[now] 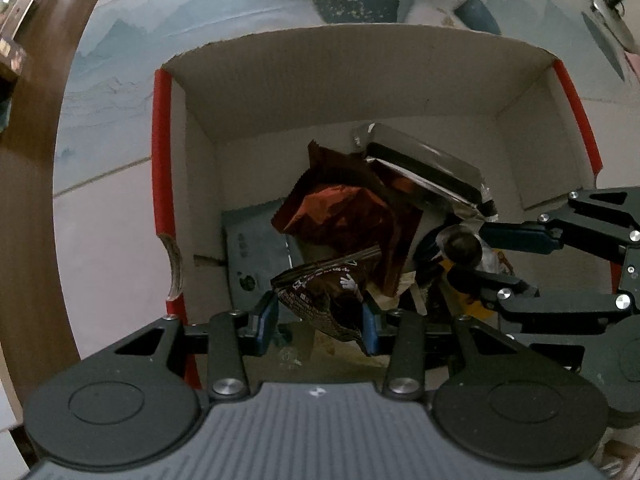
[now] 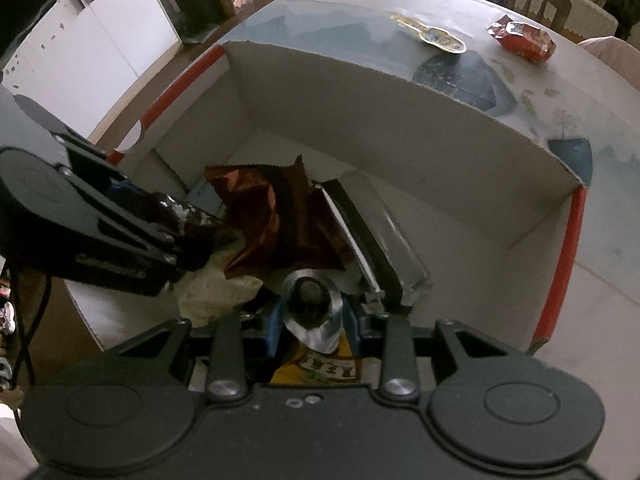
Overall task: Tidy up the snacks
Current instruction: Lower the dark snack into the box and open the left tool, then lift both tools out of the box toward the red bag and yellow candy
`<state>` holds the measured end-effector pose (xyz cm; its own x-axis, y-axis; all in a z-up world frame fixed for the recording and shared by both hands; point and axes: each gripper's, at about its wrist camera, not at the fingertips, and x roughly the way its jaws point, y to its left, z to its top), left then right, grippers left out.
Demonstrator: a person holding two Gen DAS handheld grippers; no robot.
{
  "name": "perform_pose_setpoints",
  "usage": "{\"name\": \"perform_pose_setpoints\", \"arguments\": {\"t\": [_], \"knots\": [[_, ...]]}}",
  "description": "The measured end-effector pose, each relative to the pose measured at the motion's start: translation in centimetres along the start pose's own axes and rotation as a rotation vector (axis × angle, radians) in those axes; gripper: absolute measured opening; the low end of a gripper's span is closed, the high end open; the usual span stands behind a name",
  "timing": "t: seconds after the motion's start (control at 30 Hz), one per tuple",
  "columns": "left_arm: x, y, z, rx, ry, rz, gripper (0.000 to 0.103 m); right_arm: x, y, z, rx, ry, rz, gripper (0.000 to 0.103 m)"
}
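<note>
A cardboard box (image 1: 280,80) with red edges stands on the table; it also shows in the right wrist view (image 2: 400,112). Inside lie a red-brown foil packet (image 1: 344,208) (image 2: 260,216) and a silver foil pack (image 1: 424,172) (image 2: 380,232). My left gripper (image 1: 320,320) is shut on a dark brown snack packet (image 1: 324,292) over the box. My right gripper (image 2: 314,320) is shut on a yellow packet with a silver open top (image 2: 312,300), also over the box; it shows in the left wrist view (image 1: 464,256).
On the table beyond the box lie a red snack bag (image 2: 524,36) and a yellow flat packet (image 2: 436,38). Chairs stand behind the table. A white cabinet (image 2: 80,40) is at the far left.
</note>
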<state>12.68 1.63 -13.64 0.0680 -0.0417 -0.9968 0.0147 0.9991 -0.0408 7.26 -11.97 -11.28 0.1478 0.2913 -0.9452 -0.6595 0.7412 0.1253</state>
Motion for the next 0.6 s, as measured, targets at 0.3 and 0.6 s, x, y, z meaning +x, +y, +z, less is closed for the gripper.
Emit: {"name": "perform_pose_setpoints", "arguments": {"t": [0.3,0.6], "knots": [[0.1,-0.2,0.0,0.007,-0.005,0.004,0.043,0.4,0.0,0.1,-0.004,0.020,0.001,0.031],[-1.2,0.3,0.0,-0.005,-0.037,-0.037,0.049,-0.4,-0.3,0.0,0.019,0.005,0.019,0.035]]}}
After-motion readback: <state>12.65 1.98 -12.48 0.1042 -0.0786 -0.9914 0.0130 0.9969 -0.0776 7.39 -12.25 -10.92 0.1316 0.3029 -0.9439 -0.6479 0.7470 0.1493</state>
